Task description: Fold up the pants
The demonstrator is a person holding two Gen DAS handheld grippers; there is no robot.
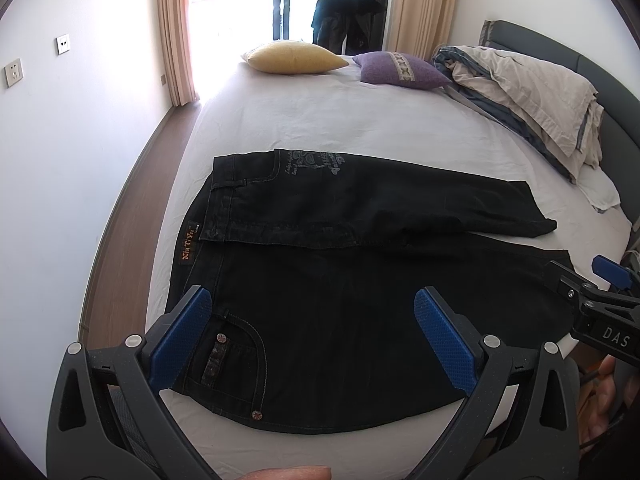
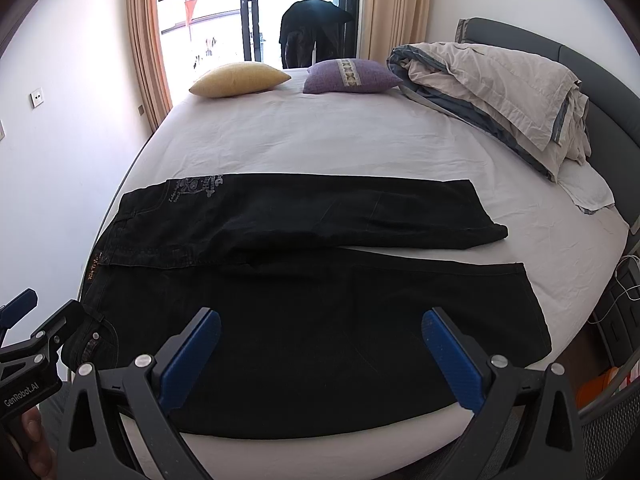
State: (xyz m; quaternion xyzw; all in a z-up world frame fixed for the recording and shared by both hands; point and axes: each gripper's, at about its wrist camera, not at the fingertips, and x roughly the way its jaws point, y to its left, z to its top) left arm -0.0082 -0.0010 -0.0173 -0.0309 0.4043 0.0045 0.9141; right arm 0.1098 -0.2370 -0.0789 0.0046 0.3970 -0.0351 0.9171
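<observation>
Left gripper (image 1: 312,336) fingers apart | right gripper (image 2: 320,354) fingers apart | pants (image 2: 312,320) flat on bed (image 2: 360,140) | pinch near edge at waist and hem together.

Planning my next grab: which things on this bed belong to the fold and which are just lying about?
For the job:
black pants, spread flat
left claw, open
right claw, open

Just lying about:
yellow pillow
purple pillow
bundled duvet
dark clothes by the balcony door
</observation>
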